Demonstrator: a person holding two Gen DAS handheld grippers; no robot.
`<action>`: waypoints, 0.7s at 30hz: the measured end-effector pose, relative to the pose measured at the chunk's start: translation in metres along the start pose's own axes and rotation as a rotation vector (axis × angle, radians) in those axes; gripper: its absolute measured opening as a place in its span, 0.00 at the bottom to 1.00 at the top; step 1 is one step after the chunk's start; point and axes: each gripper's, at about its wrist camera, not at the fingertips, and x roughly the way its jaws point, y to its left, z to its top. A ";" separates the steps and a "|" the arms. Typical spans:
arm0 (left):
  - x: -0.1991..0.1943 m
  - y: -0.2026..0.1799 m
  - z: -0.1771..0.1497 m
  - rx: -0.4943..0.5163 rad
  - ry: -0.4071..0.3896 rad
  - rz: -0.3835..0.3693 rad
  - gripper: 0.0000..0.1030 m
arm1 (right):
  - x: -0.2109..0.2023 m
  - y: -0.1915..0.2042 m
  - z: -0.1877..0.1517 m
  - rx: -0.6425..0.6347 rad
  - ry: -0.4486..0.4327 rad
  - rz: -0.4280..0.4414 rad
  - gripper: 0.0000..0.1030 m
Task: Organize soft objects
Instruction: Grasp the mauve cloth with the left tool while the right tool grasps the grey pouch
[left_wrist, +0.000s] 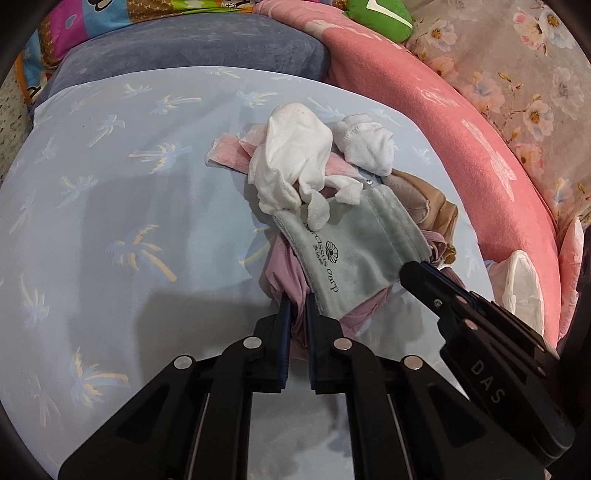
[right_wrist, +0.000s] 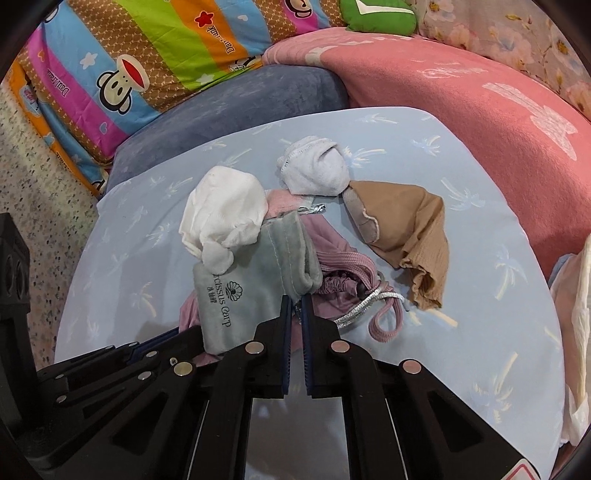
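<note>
With your left gripper and right gripper both clamped on the mauve drawstring bag beneath the grey pouch, lifting could spill the white socks off that pouch.

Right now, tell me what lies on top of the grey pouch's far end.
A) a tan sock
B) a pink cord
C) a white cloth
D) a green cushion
C: the white cloth drapes over the far end of the grey pouch in both views.
</note>
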 end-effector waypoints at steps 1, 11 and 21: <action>-0.002 -0.001 -0.001 0.002 -0.002 0.001 0.07 | -0.005 -0.001 -0.002 0.001 -0.006 0.001 0.05; -0.029 -0.023 -0.011 0.029 -0.043 -0.015 0.07 | -0.073 -0.022 -0.012 0.032 -0.099 -0.020 0.05; -0.063 -0.067 -0.018 0.096 -0.119 -0.051 0.06 | -0.126 -0.047 -0.026 0.058 -0.169 -0.040 0.05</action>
